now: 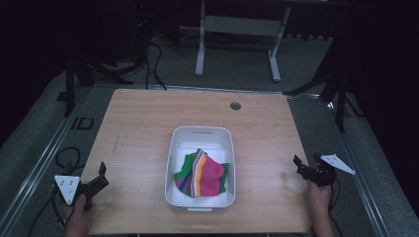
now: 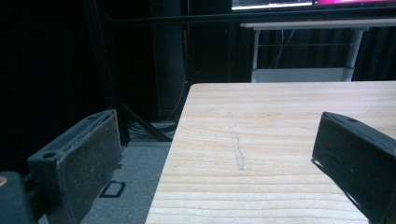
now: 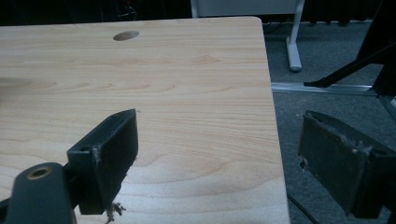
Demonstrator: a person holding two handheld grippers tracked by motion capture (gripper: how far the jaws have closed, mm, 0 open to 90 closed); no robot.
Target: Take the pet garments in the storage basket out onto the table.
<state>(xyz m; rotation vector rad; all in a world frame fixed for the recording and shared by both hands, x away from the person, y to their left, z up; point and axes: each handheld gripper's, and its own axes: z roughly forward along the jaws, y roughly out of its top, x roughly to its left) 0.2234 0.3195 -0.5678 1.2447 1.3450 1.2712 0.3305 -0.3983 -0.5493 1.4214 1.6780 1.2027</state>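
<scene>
A bright striped cloth [image 1: 201, 174] lies bunched in the white tub [image 1: 174, 148] mid-table [image 1: 138, 118]. The left gripper [image 1: 100, 177] and right gripper [image 1: 302, 166] wait far out on each side of the tub, fingers spread, holding nothing. A grab could tip the light tub.

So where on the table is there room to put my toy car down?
Plenty: the wooden table is bare between the white bin and the far edge with its round hole, and on both sides of the bin. The bin itself is crowded by the colourful cloth.
</scene>
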